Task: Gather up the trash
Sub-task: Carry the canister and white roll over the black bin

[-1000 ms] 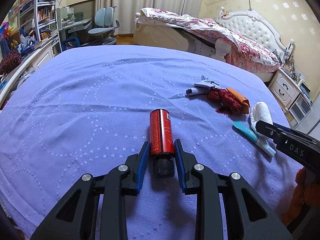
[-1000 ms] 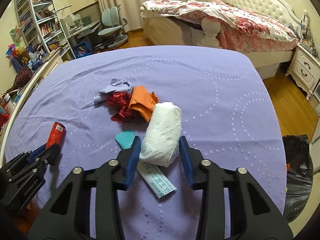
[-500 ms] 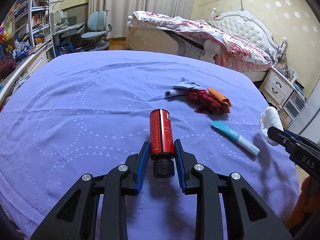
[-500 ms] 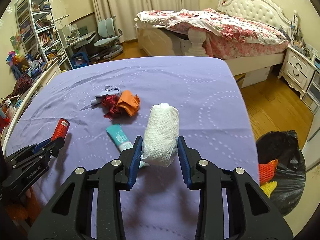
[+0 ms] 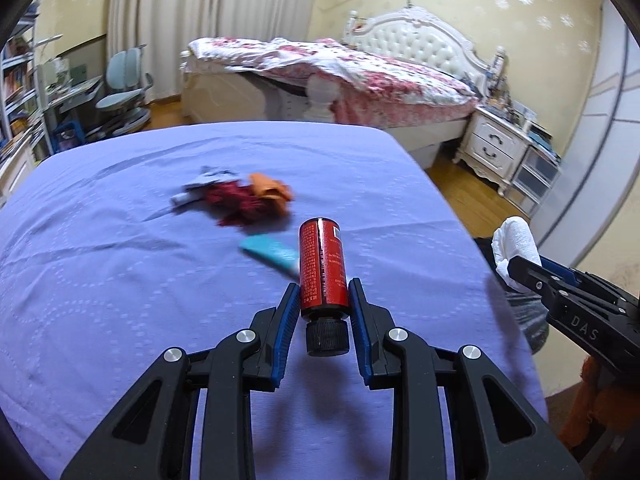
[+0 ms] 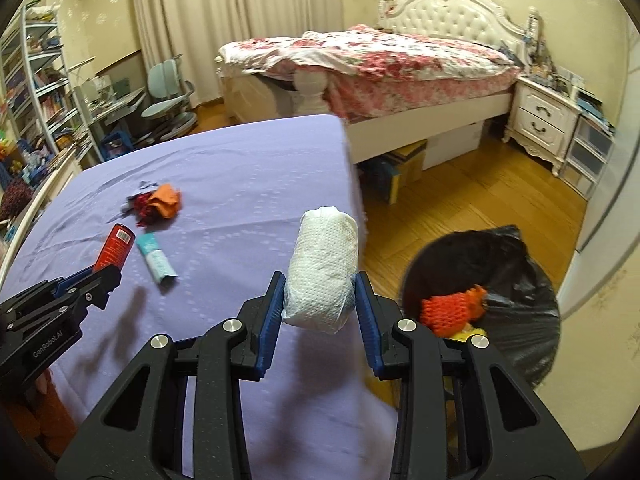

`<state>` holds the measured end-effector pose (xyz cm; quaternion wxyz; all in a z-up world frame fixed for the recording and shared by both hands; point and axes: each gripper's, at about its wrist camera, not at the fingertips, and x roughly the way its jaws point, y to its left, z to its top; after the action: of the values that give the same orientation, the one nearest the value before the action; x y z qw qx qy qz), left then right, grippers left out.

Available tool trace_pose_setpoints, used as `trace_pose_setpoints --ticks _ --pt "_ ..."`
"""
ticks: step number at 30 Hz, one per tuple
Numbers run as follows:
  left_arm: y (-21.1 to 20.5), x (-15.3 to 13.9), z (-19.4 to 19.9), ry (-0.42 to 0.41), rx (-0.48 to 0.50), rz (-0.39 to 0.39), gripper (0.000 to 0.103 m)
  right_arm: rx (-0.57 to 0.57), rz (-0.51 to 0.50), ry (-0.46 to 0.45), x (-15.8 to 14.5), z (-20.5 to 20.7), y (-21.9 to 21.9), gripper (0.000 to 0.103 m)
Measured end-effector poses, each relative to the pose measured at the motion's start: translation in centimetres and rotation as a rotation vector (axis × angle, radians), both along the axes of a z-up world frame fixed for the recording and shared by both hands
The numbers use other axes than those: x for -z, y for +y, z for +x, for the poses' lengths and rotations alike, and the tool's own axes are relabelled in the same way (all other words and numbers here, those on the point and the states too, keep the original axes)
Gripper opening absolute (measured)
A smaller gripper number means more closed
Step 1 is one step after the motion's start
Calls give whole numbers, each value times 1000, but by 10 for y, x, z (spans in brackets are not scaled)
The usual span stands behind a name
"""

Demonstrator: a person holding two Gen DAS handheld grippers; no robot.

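Scraps (image 5: 248, 200) blurred, teal tube (image 5: 272, 250) half-hidden

Red bottle (image 5: 323, 266) and white paper wad (image 6: 323, 271) held aloft.

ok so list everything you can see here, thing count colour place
red bottle: one, red with black cap, held in the left gripper above the bed cover
paper wad: one, white, held in the right gripper near the cover's edge
tube: one, teal and white, lying on the cover
scrap pile: one heap, orange, dark red and grey, on the cover beyond the tube
bed cover: one, purple
trash bag: one, black, on the floor right of the cover, orange and yellow bits inside
far bed: one, white frame, floral quilt
nightstand: one, white
desk chair: one, pale green
left gripper: one, black and blue
right gripper: one, black and blue
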<state>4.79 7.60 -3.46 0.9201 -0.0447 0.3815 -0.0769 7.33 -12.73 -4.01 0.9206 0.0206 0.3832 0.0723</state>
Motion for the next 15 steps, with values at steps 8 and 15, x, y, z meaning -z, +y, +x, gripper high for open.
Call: trace_pose_setpoints --ticks 8,15 --pt "-65 -5 6 -18 131 7 28 123 15 -15 1 -9 -61 34" --pt "-113 -2 13 -19 216 25 28 198 27 -27 5 -9 -100 34"
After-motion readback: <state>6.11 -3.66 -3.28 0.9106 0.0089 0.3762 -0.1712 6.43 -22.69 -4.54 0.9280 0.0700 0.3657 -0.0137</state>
